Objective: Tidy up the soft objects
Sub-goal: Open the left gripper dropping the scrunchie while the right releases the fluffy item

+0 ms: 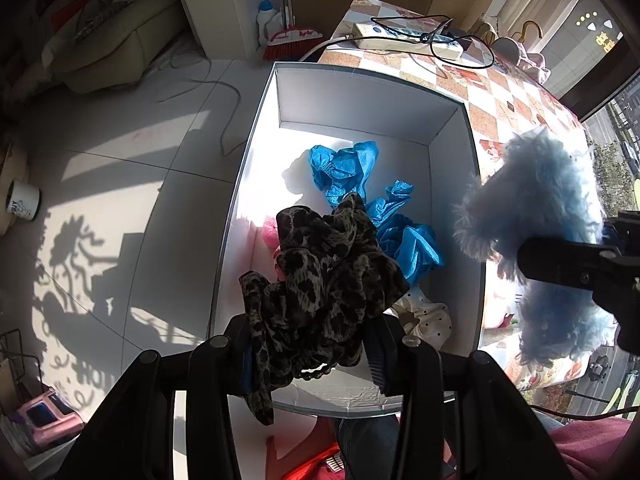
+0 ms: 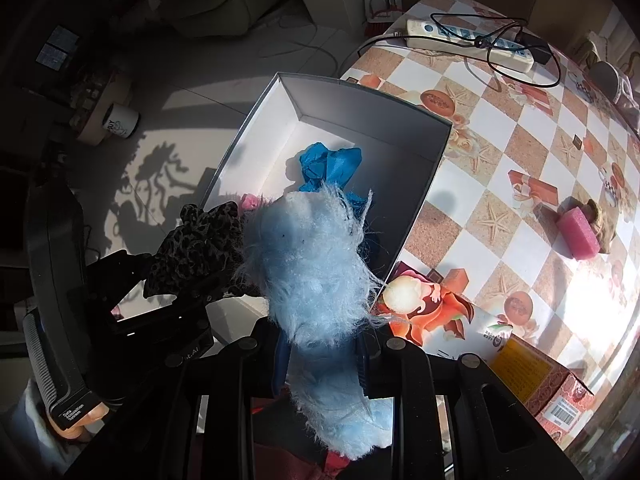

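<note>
on checkered table [image 2: 500, 128] | white box [image 1: 452, 128] | left tongs [image 1: 308, 356] grasping leopard scrunchie [image 1: 320, 272] | right tongs [image 2: 320, 360] grasping blue fluff [image 2: 308, 264]

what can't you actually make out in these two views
- Left wrist view: the pink item and white dotted scrunchie in the box are mostly hidden by the leopard scrunchie in the left tool.
- Right wrist view: the fluffy blue piece in the right tool covers the box's near contents.
- Brown object behind the pink sponge: too small to identify.
</note>
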Demonstrator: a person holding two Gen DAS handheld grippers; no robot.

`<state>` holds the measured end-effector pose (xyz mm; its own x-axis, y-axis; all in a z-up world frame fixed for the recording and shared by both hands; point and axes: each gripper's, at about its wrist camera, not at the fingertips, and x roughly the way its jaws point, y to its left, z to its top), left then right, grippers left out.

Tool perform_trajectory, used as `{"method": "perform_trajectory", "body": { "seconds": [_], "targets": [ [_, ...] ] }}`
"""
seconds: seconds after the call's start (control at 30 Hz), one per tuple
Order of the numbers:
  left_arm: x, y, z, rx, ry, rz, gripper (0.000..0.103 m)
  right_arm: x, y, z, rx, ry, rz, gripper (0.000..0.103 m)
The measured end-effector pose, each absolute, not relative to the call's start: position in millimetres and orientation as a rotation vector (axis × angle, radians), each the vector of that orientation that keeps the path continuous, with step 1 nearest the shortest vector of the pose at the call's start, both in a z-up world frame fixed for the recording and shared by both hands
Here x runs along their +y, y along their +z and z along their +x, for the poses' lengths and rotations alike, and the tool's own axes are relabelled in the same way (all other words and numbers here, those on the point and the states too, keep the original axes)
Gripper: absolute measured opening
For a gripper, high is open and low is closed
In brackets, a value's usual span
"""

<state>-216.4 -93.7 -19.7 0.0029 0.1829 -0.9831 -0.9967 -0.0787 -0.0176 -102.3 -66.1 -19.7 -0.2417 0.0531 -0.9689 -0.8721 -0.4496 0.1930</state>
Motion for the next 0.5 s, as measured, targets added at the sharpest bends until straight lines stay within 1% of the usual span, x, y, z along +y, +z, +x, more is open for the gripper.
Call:
{"method": "perform_trajectory", "body": {
  "seconds": [0.5],
  "targets": [
    [-87, -25, -216, 1.038, 1.325, -1.137, 0.047, -39, -21, -129, 1.043, 1.778, -1.328, 0.028]
  ]
}}
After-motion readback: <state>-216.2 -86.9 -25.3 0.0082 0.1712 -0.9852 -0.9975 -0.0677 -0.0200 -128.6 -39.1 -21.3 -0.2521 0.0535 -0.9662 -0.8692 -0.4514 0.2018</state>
